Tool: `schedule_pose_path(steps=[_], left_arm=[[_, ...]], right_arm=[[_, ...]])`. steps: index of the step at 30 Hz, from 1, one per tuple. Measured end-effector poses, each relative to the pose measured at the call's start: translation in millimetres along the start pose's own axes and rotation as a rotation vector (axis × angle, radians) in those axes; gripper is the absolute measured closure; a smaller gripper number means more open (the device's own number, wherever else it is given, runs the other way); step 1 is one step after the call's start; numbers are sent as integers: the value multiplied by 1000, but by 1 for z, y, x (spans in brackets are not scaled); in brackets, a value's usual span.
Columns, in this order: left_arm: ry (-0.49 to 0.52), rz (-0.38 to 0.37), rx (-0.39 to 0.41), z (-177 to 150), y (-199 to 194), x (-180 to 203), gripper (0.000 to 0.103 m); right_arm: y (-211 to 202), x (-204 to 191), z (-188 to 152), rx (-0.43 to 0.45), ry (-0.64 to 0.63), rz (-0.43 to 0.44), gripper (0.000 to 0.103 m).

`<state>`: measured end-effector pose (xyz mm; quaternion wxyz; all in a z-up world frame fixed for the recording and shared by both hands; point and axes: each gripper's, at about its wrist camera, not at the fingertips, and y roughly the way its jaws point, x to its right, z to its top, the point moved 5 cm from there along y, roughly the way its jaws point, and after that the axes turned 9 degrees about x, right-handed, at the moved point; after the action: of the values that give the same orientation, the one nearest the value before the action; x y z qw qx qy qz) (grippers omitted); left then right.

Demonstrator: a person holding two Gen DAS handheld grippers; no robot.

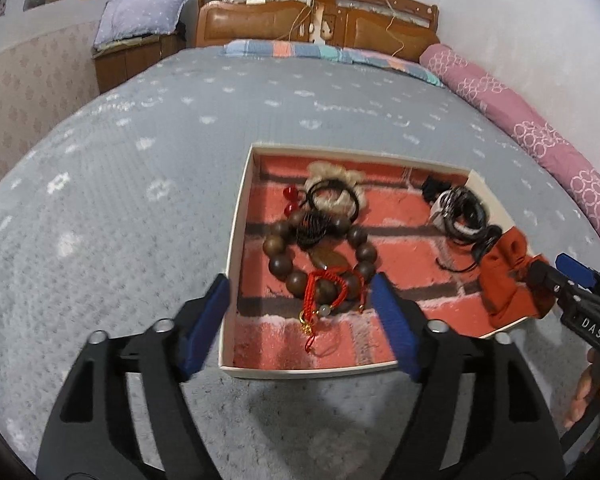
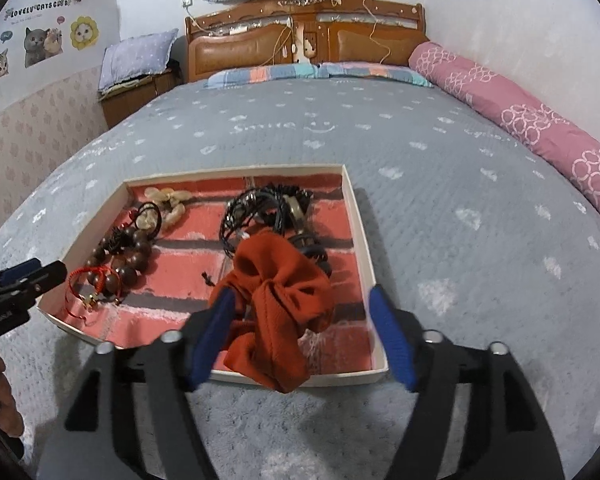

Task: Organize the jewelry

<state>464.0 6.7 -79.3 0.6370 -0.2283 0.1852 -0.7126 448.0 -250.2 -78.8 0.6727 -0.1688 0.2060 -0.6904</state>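
Observation:
A shallow white box [image 1: 236, 216] [image 2: 362, 232] with a red brick-pattern lining sits on the bed. In it lie a brown wooden bead bracelet [image 1: 284, 268] [image 2: 134, 254], a red cord bracelet [image 1: 320, 284] [image 2: 85, 280], a pale shell-like bracelet [image 1: 332, 174] [image 2: 168, 198], black cords [image 1: 462, 216] [image 2: 256, 210] and an orange-red fabric scrunchie [image 1: 504, 280] [image 2: 280, 308]. My left gripper [image 1: 300, 320] is open above the box's near left part. My right gripper [image 2: 300, 328] is open; the scrunchie hangs over its left finger and the box's near edge.
The grey patterned bedspread [image 1: 140, 184] surrounds the box. A pink rolled quilt [image 2: 520, 112] lies along the right wall. A wooden headboard [image 2: 304, 32] and striped pillows [image 2: 320, 72] are at the far end, with a bedside cabinet [image 2: 136, 92] to the left.

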Motion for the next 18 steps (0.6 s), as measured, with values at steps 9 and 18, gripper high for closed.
schedule_pose_path(steps=[9, 18], left_arm=[[15, 28, 46, 7, -35, -15, 5], [58, 57, 132, 2, -90, -16, 5]], right_arm=[[-16, 2, 0, 9, -16, 0, 11], [-67, 3, -2, 78, -84, -17, 4]])
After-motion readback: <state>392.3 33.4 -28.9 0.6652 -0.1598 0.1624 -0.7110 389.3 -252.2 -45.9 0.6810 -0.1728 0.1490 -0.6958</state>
